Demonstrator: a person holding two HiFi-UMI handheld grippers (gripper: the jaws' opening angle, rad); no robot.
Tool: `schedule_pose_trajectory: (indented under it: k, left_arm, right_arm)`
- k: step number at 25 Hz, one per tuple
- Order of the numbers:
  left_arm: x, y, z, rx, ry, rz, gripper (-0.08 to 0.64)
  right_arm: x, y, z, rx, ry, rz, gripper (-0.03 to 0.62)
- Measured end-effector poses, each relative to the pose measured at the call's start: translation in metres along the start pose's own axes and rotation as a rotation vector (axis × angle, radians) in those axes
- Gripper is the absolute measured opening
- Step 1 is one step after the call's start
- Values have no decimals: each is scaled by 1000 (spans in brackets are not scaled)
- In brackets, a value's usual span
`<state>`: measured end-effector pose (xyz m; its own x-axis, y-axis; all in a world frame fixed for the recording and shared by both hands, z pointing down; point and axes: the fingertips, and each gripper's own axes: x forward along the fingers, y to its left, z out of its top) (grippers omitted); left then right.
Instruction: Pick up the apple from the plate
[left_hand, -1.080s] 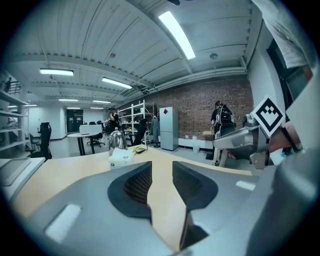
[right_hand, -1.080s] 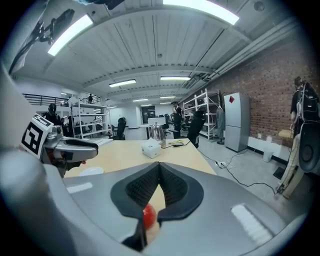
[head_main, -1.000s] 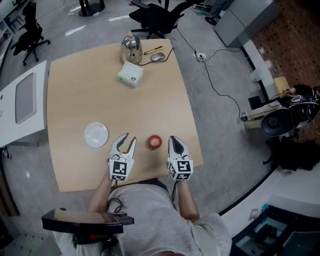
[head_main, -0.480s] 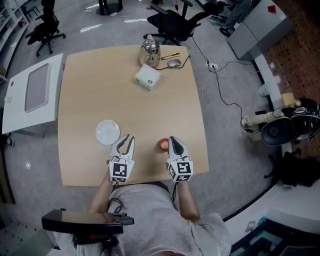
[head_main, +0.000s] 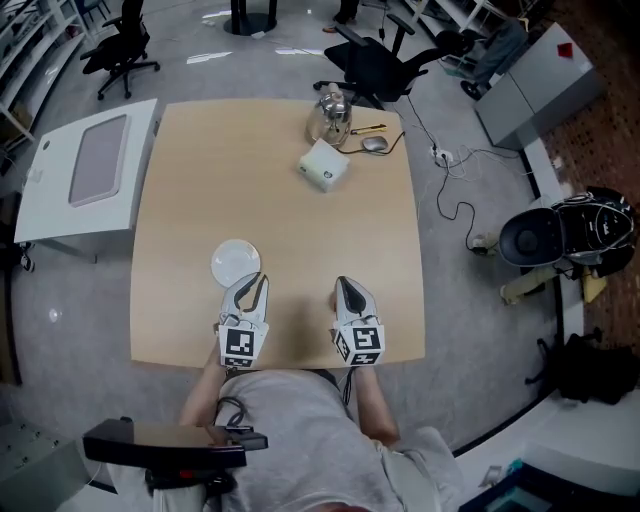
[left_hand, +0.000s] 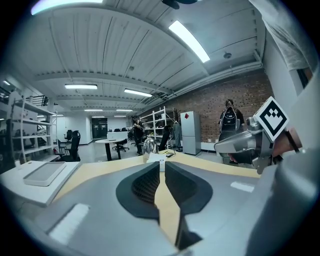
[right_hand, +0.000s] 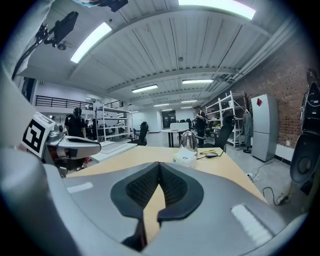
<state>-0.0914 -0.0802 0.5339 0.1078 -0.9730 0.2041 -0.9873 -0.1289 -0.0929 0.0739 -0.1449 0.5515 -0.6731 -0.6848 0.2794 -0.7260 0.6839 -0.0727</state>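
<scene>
The white plate (head_main: 236, 263) lies bare on the wooden table (head_main: 200, 190), just ahead of my left gripper (head_main: 252, 281). I see no apple in any view at this moment. The left gripper (left_hand: 161, 166) has just been closing; only a thin slit is left between its pads, with nothing in it. To its right my right gripper (head_main: 343, 284) hovers over the table near the front edge. The right gripper view shows that gripper (right_hand: 159, 165) with its tips touching and empty. Each gripper shows at the side of the other's view.
At the table's far side stand a metal kettle (head_main: 330, 118), a white box (head_main: 324, 165), a mouse (head_main: 375, 144) and a pen (head_main: 367, 128). A white cabinet (head_main: 85, 170) stands left of the table. Office chairs (head_main: 385, 62) and floor cables (head_main: 455, 205) lie beyond.
The view has shifted, so the plate now sits right ahead of the left gripper. The red apple seen left of the right gripper's jaws is out of sight. The left jaws have narrowed.
</scene>
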Motion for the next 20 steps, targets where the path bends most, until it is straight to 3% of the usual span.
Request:
schedule_pose_trajectory:
  k: [11,20]
  left_arm:
    - [-30,38,-3,-3,-1,72,20]
    - [-34,43,-2,0,-6,67,20]
  right_arm:
    - [16,41,6,-20,1,53,6]
    - [15,49,2,-31,13,59,6]
